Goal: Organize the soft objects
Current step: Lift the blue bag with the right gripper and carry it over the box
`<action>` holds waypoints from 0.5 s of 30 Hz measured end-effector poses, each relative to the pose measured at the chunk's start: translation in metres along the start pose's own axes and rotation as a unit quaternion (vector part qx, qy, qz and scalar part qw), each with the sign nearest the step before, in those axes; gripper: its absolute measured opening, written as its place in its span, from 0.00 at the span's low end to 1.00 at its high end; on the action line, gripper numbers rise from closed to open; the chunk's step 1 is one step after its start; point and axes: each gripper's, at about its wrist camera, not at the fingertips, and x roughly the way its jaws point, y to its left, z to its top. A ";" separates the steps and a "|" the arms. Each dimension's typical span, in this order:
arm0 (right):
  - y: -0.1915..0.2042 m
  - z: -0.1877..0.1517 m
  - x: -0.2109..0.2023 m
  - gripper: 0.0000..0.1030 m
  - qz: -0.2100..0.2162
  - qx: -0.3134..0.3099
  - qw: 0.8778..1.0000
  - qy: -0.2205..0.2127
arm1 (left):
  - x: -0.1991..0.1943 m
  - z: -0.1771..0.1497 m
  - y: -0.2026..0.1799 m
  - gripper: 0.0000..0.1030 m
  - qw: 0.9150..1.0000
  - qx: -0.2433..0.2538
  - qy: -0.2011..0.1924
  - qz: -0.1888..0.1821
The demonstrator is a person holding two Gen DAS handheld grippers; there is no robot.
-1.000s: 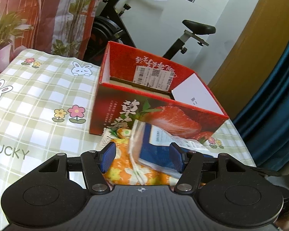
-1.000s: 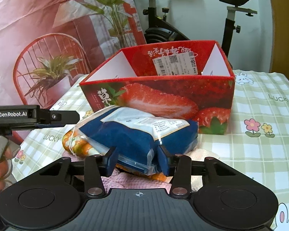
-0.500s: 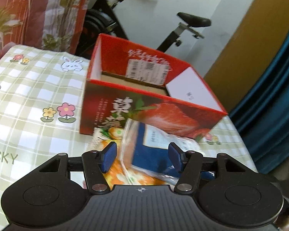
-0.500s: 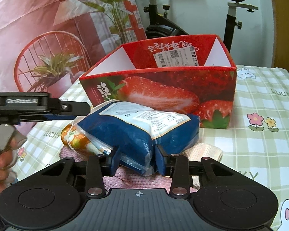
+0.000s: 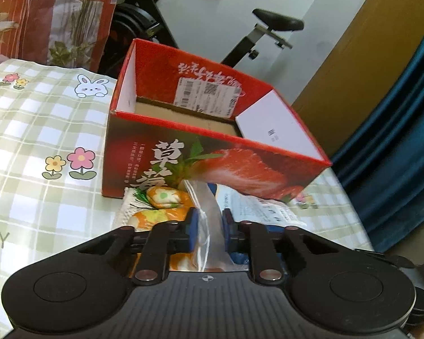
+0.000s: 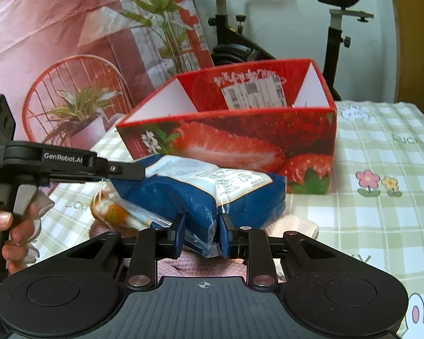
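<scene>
1. Left wrist view: the left tool (image 5: 209, 227) is clenched on the clear plastic edge of the blue pack (image 5: 257, 212). The film stands up as a thin crumpled fin between the blue pads (image 5: 190, 227). The pack lies on the counter (image 5: 42, 130) just in front of the red box (image 5: 212, 152), over an orange floral bundle (image 5: 161, 206) that rests on a white cloth (image 5: 127, 206).

2. Handling, judged from this view: the film is thin and slick, so a pinch on the loose edge alone may slip or stretch. The box is open at the top and looks empty inside, as far as its floor shows.

3. Right wrist view: the right tool (image 6: 202, 236) is clenched on the near corner of the blue pack (image 6: 200, 195), with both film and blue filling squeezed between the fingers (image 6: 224, 237). The left tool (image 6: 127, 169) grips the pack's far left end, so the pack is held at two ends. The orange bundle (image 6: 113, 212) sits beneath it, in its own clear bag, and a pink cloth (image 6: 200, 267) lies under everything.

4. Handling, judged from this view: the pack dents and sags between the grips, so it seems soft, light and pillowy, not fragile. A hold that bites into the filling looks safer than one on film alone, and two end grips should keep it level over the red box (image 6: 240, 141) rim.
</scene>
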 end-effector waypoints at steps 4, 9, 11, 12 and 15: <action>0.009 0.007 -0.013 0.19 0.003 -0.024 0.999 -0.022 | -0.015 0.000 -0.009 0.13 1.000 0.011 -0.023 -0.005; 0.018 0.022 -0.032 0.18 0.003 -0.045 0.997 -0.059 | -0.042 0.008 -0.022 0.11 0.997 0.027 -0.065 -0.018; 0.023 0.030 -0.040 0.18 0.002 -0.055 0.996 -0.073 | -0.053 0.011 -0.029 0.11 0.996 0.038 -0.083 -0.022; 0.025 0.034 -0.044 0.18 0.002 -0.059 0.995 -0.080 | -0.058 0.014 -0.033 0.11 0.994 0.043 -0.094 -0.024; 0.031 0.047 -0.056 0.18 0.001 -0.075 0.992 -0.102 | -0.069 0.021 -0.041 0.11 0.991 0.052 -0.117 -0.031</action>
